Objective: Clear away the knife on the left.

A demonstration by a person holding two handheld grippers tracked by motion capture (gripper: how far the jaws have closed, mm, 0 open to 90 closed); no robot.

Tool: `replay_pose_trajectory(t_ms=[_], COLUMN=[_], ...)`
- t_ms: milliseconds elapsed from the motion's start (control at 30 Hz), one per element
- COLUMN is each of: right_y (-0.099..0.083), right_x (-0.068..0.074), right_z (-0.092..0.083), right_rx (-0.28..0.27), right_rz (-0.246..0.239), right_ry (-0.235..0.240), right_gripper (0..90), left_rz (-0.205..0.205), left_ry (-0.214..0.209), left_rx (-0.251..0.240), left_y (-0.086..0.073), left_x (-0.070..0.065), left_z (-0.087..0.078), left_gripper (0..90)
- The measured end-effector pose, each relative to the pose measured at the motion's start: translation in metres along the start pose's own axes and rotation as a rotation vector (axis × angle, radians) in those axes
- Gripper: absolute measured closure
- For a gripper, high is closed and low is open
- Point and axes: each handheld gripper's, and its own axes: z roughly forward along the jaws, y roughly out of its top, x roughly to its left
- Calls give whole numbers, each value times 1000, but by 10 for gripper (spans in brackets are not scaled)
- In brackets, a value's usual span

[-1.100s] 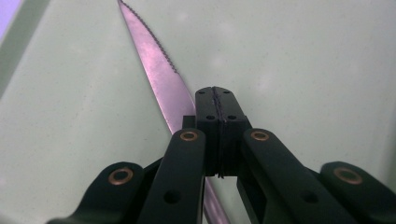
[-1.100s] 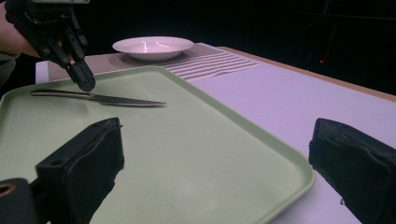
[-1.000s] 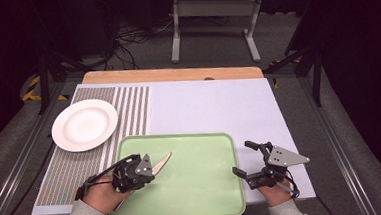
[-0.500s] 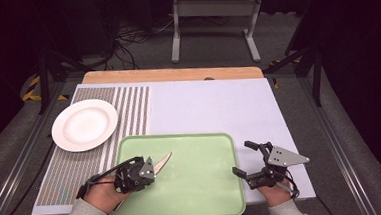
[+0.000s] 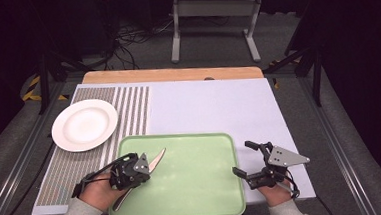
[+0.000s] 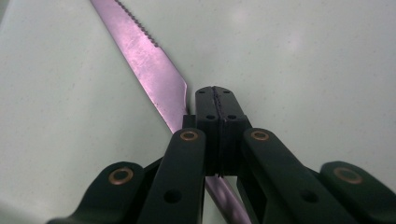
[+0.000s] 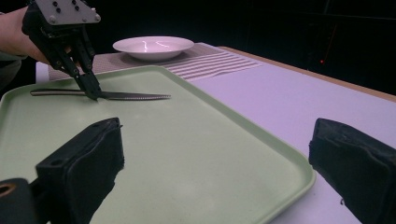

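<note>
Left gripper (image 5: 141,166): nearest the person, over the near left part of the tray; jaws pressed together, tips down at the knife where handle meets blade. In the left gripper view the two black jaws meet flush, the knife passing just beside and under them; whether the pads pinch the metal I cannot tell.
Knife (image 5: 156,158): lies flat on the tray's floor, serrated blade pointing toward the far right, handle toward the person.
Right gripper (image 5: 246,159): beyond the tray's near right corner, over the lavender mat; jaws spread wide, nothing between them.
Tray (image 5: 198,177): green, shallow, at the near middle of the table.
Lavender mat (image 5: 213,106): beneath the tray, reaching farther back.
Striped mat (image 5: 133,106): left of the lavender one.
Plate (image 5: 85,124): white, on the striped mat, beyond the tray's far left corner, well apart from the knife.
</note>
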Motion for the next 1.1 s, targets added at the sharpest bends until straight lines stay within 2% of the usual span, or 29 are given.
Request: replay_pose_trajectory(t_ms=[133,267,467,1100], right_y=[0,0,0,0], right_x=[0,0,0,0], right_z=[0,0,0,1], right_rx=[0,0,1,0], right_rz=[1,1,2,4], right_ry=[0,0,0,2], right_gripper=[38,38,38,38], left_rz=[-14,-47,-64,-120], left_ry=[-2,-7,8,-12], left_rx=[0,-1,13,25], left_y=[-4,-8,-12,-24], left_x=[4,6,9,17], left_z=[-1,-3,-5,-11], left_gripper=[899,899,899,899])
